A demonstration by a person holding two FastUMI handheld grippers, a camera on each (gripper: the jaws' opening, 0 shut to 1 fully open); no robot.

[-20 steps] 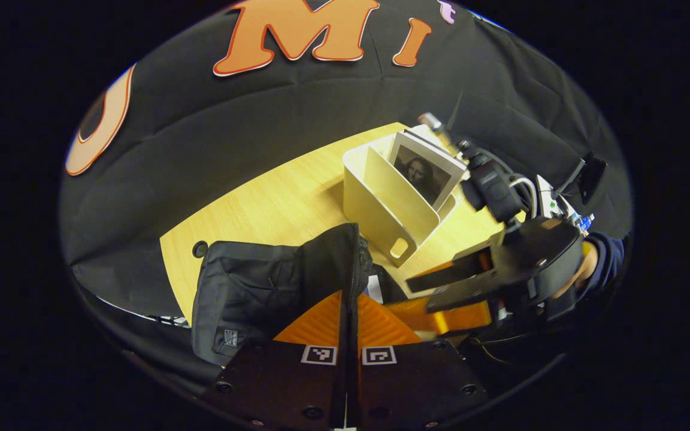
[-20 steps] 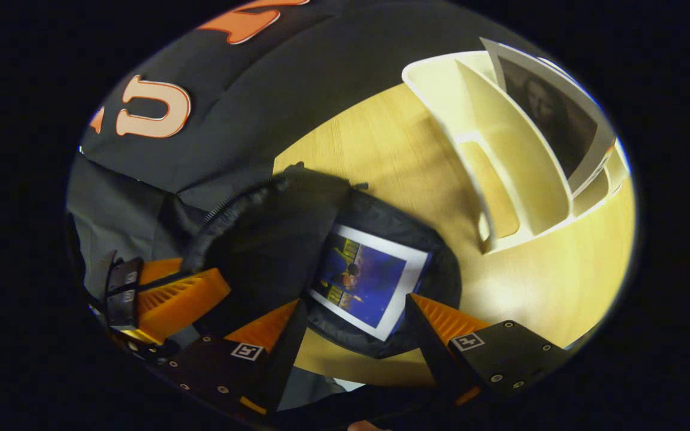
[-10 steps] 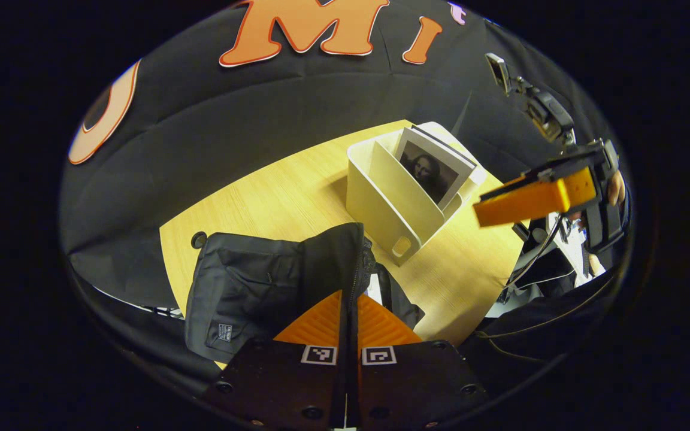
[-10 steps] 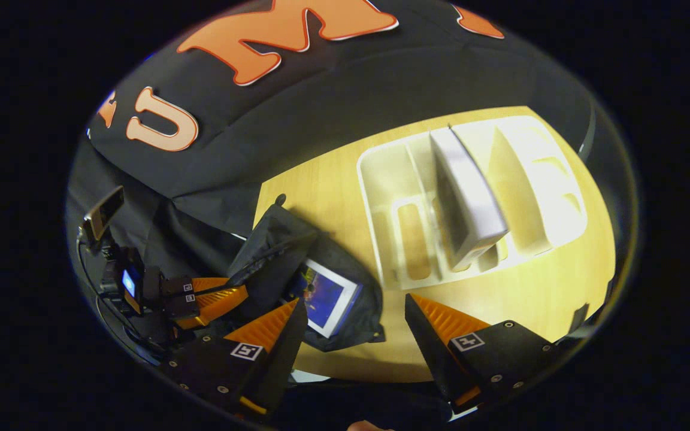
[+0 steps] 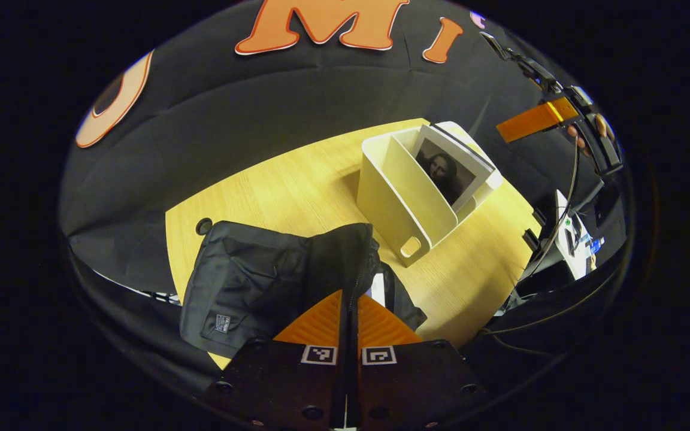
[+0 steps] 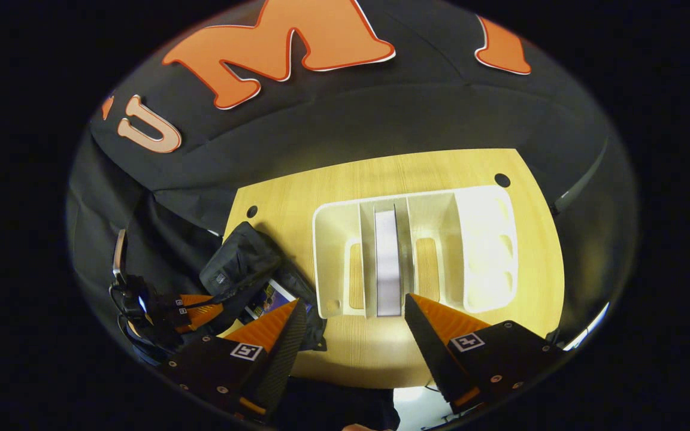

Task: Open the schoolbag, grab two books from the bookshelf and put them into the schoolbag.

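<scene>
Schoolbag (image 5: 261, 281) lies open on the counter (image 5: 297, 185) beside the white bookshelf (image 6: 417, 251), a blue-covered book (image 6: 270, 297) inside it. Left gripper (image 5: 349, 308) has its fingers pressed together on the bag's zipper edge. Right gripper (image 6: 351, 317) hovers above the shelf, fingers spread wide and empty — one book (image 6: 387, 263) stands upright in a middle slot.

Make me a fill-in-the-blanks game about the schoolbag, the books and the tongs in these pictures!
1. The left tongs are shut on the flap of the black ____.
2. The right tongs are ____ and hold nothing.
3. The book with the blue cover lies inside the ____.
4. The other book stands in the white ____ on the table.

Missing words: schoolbag; open; schoolbag; bookshelf
</scene>
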